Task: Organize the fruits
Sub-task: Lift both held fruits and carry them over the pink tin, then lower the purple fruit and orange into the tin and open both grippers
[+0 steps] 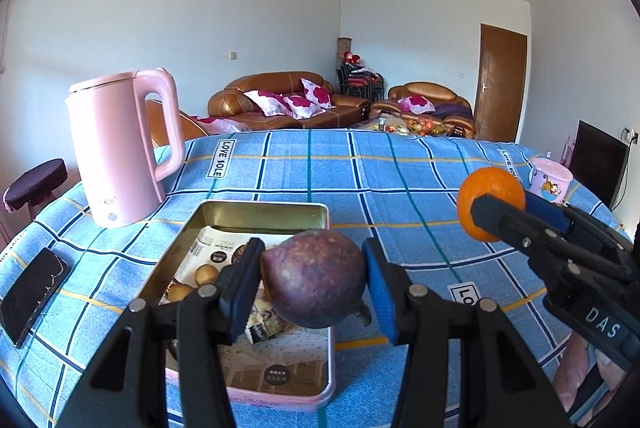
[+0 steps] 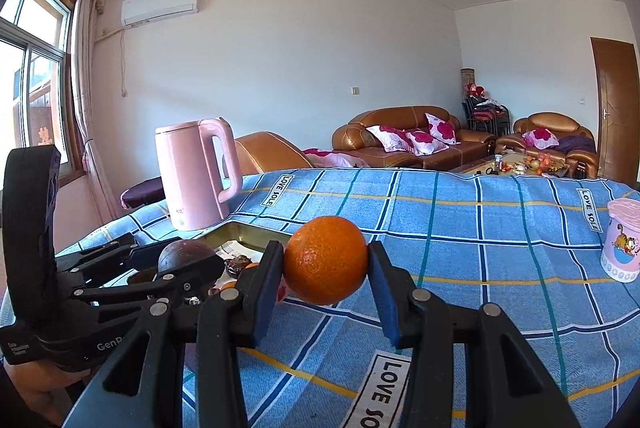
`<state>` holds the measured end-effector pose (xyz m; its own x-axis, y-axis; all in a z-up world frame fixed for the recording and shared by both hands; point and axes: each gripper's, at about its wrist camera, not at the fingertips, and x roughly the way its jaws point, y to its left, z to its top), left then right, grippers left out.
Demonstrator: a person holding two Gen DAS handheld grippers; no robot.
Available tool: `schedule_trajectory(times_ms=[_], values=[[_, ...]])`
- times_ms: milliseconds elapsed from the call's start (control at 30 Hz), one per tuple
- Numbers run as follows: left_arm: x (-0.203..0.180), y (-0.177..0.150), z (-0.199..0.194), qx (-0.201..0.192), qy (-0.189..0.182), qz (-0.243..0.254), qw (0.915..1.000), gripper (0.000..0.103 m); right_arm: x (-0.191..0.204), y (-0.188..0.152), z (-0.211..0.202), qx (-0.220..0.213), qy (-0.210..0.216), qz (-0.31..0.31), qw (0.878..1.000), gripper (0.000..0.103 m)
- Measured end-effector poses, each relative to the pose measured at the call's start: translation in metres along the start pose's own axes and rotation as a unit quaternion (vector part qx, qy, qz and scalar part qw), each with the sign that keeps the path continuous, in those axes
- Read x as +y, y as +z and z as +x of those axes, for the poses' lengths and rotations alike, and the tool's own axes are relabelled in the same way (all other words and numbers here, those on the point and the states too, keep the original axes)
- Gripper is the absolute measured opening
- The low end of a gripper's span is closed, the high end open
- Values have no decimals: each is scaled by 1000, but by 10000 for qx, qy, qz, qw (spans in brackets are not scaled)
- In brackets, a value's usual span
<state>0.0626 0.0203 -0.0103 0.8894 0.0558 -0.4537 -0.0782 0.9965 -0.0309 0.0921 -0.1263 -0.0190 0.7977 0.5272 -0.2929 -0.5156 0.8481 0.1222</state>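
My left gripper (image 1: pixel 314 280) is shut on a round purple fruit (image 1: pixel 316 278) and holds it above an open pink-rimmed tin (image 1: pixel 260 216) with a printed picture inside. My right gripper (image 2: pixel 326 268) is shut on an orange (image 2: pixel 326 260), held above the blue checked cloth to the right of the tin. In the left wrist view the orange (image 1: pixel 492 192) and right gripper (image 1: pixel 500 208) show at the right. In the right wrist view the purple fruit (image 2: pixel 188 254) and left gripper (image 2: pixel 176 260) show at the left, over the tin (image 2: pixel 248 232).
A pink kettle (image 1: pixel 120 148) stands left of the tin. A dark phone (image 1: pixel 32 292) lies at the table's left edge. A pink cartoon cup (image 2: pixel 622 240) stands at the right. Blue checked cloth (image 1: pixel 400 188) covers the table. Sofas and a door are behind.
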Motion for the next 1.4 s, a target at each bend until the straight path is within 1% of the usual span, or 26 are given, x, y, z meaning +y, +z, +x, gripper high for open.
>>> schedule_trajectory(times_ms=[467,900,1200,1400], values=[[29,-2,-18,-328,245,-271,9988,51,26,7,-1,-125,160,-199,9996,45],[49,1,-32,-553,565,-331,9963,51,45,15,0,-239,269,-384,9986,45],[62,0,-35,-552,707,-367,9953,51,65,22,8,-227,388,-550,9975,45],[72,-2,-31,-447,752,-376,9955,51,80,22,18,-127,471,-634,9968,45]])
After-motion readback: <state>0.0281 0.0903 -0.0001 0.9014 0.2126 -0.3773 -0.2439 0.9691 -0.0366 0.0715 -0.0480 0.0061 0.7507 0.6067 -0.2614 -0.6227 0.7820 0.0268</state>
